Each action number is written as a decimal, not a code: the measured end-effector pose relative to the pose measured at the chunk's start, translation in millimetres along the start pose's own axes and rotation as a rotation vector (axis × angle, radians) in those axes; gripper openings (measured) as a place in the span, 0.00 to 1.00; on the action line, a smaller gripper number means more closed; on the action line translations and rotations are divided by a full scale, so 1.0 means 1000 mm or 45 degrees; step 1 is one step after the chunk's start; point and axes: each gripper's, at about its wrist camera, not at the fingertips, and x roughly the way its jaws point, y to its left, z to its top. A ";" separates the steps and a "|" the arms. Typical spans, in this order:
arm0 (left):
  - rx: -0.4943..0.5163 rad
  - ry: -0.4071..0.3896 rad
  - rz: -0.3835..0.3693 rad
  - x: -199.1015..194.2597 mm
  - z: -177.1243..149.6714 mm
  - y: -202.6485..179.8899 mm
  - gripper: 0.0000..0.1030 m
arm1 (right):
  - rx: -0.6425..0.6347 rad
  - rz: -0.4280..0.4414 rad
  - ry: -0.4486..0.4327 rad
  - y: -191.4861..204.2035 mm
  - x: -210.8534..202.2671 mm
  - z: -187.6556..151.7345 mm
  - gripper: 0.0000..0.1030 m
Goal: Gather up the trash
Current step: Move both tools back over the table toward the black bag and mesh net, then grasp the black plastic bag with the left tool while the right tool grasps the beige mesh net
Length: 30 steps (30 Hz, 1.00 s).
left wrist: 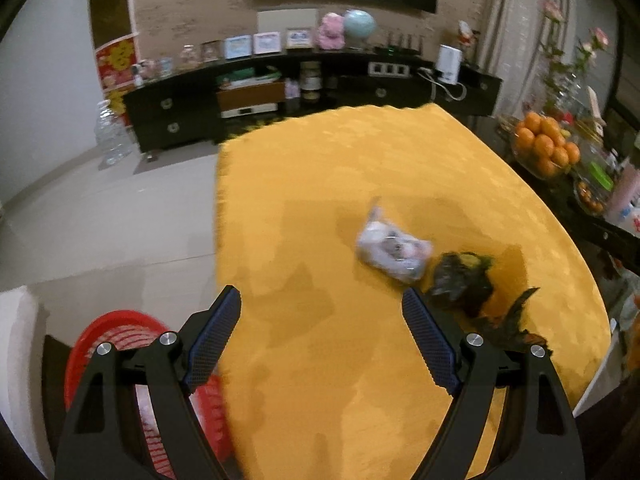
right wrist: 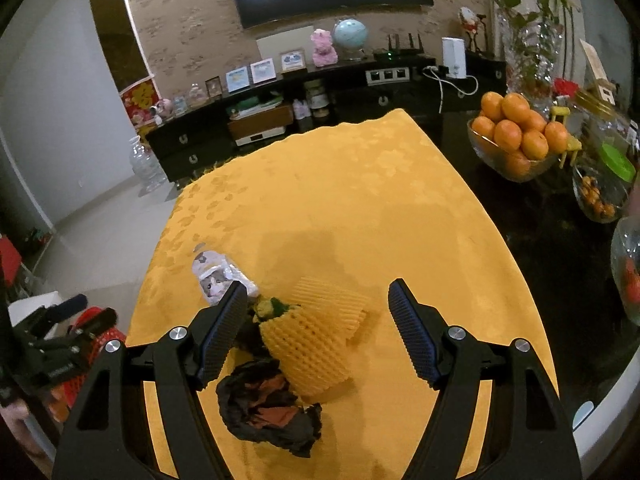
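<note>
While both sets of jaws stood spread and empty, the right gripper [right wrist: 316, 320] hovered over yellow foam netting [right wrist: 316, 344], a dark crumpled wrapper [right wrist: 268, 408] and a clear plastic wrapper [right wrist: 218, 276] on the yellow tablecloth [right wrist: 360, 200]. The left gripper [left wrist: 322, 320] hung above bare cloth beside a red basket [left wrist: 116, 332]. A dark cabinet [right wrist: 192, 148] lined the far wall.

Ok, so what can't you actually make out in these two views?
- Red basket: left wrist view, contents hidden behind the left gripper.
- Clear wrapper: left wrist view, motion blur smears its print.
- Dark crumpled wrapper: right wrist view, too crumpled to identify.
- Yellow foam net: right wrist view, hides whatever lies under it.
</note>
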 end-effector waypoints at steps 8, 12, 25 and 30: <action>0.026 0.036 -0.160 0.032 0.009 -0.047 0.77 | 0.016 0.021 0.011 -0.007 -0.002 0.000 0.69; 0.037 0.059 -0.181 0.055 0.010 -0.063 0.77 | 0.038 0.013 0.030 -0.015 0.000 -0.002 0.69; 0.056 0.185 -0.293 0.100 0.002 -0.087 0.32 | 0.107 0.005 0.081 -0.039 0.008 -0.007 0.69; 0.083 0.171 -0.283 0.094 0.000 -0.086 0.27 | 0.109 0.007 0.083 -0.041 0.008 -0.006 0.69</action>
